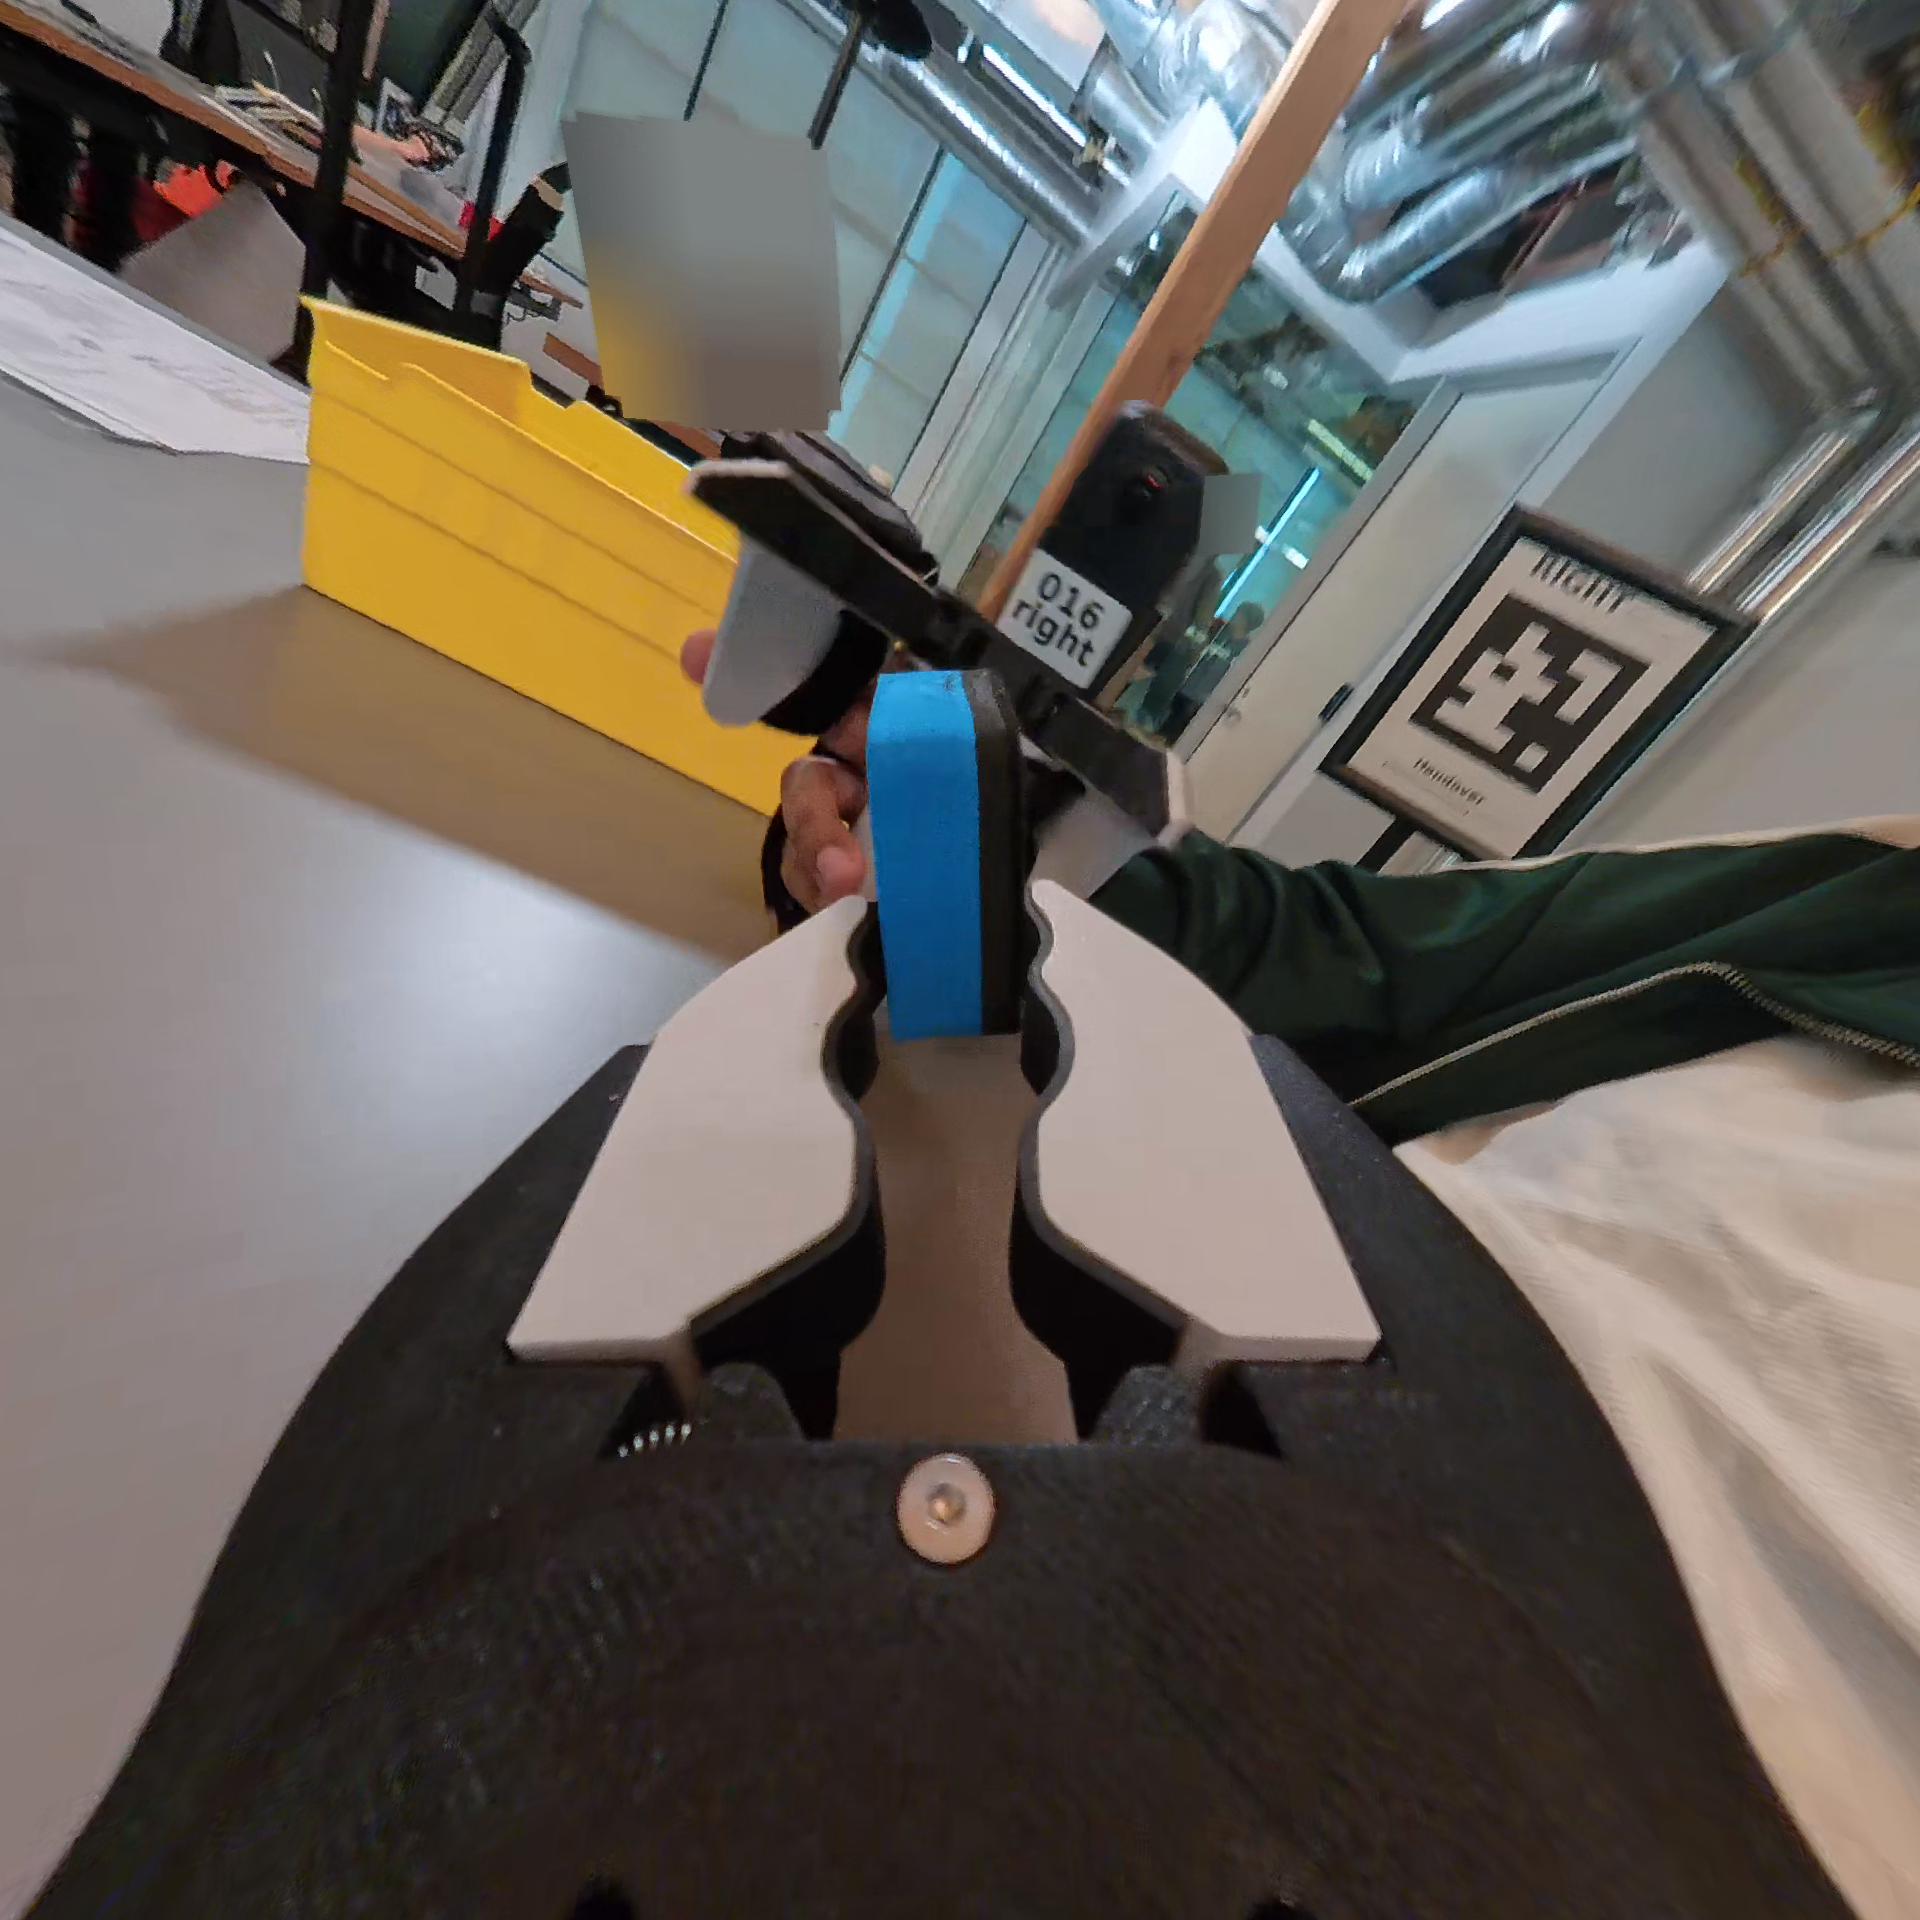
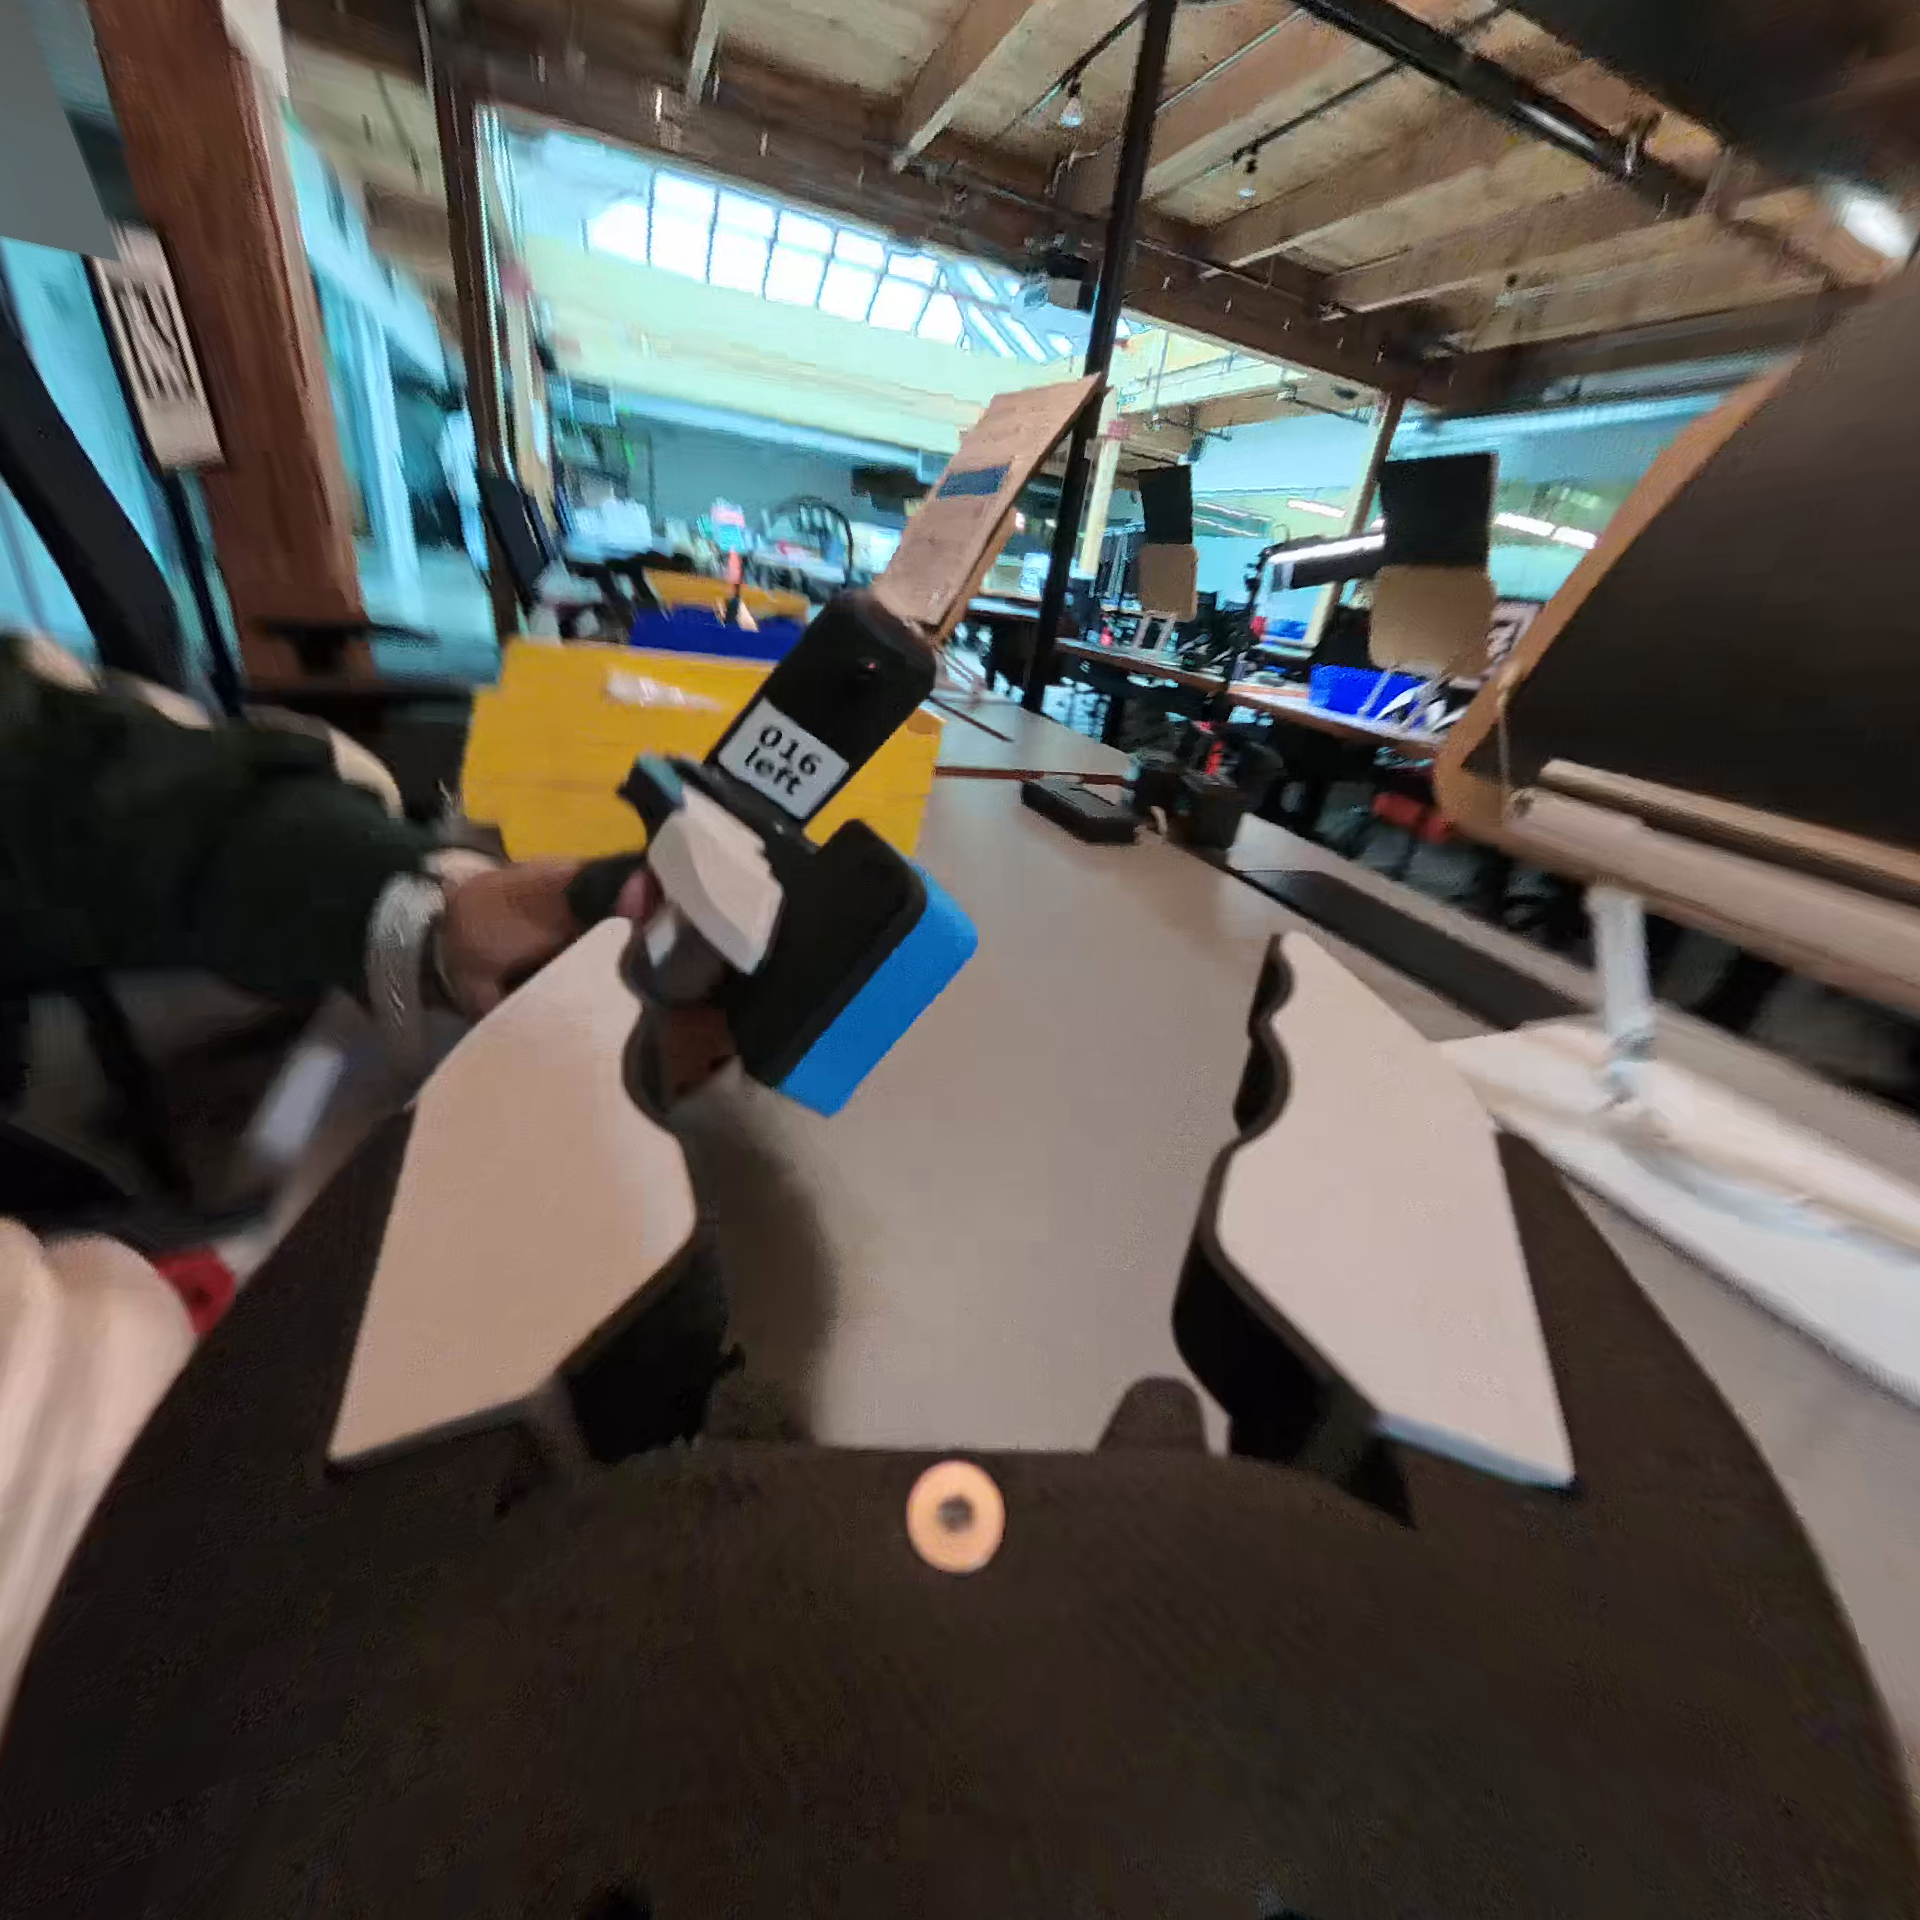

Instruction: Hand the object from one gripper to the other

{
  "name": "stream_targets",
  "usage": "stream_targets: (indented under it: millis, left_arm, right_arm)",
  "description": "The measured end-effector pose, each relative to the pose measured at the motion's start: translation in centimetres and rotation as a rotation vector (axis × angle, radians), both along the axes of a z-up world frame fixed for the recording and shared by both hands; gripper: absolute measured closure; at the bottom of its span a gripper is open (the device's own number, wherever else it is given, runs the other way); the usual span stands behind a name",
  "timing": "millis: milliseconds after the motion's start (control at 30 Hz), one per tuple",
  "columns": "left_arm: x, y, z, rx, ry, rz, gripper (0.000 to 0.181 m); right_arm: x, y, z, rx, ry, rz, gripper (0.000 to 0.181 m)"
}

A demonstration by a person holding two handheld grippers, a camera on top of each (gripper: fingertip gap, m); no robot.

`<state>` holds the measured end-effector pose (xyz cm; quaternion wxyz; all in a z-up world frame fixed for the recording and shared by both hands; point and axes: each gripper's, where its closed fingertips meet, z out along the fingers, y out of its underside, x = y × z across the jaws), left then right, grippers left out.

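A block with a blue foam face and a black back stands upright in my left gripper, which is shut on its lower end above the grey table. My right gripper faces it from beyond, its grey fingers spread to either side of the block's top. In the right wrist view my right gripper is wide open. The block, held by the left gripper, sits at its fingertips, nearer the left finger. I cannot tell whether they touch.
A yellow bin stands on the table behind the grippers and also shows in the right wrist view. A paper sheet lies far left. A dark green sleeve reaches in from the right. Black items sit farther along the table.
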<state>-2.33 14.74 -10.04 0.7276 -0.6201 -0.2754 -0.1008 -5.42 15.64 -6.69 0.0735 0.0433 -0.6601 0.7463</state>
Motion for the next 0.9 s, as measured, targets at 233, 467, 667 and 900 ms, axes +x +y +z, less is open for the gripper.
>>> stream_targets:
  millis: [233, 467, 667, 900]
  left_arm:
    - [0.0, -0.3, -0.3, 0.147, -0.243, -0.110, 0.159]
    - [1.2, 0.8, -0.5, 0.145, -0.300, -0.218, 0.159]
    - [1.2, 0.9, -0.7, 0.155, -0.301, -0.229, 0.159]
    - [-2.3, -0.7, -1.8, 0.047, -0.203, 0.097, 0.094]
  right_arm:
    - [1.9, -1.3, -2.7, 0.173, 0.271, 0.025, 0.089]
    - [2.9, -1.5, -3.9, 0.239, 0.374, 0.047, 0.116]
    - [2.7, -1.5, -4.1, 0.263, 0.420, 0.018, 0.121]
    - [0.0, -1.3, -5.1, 0.402, 0.508, -0.173, 0.121]
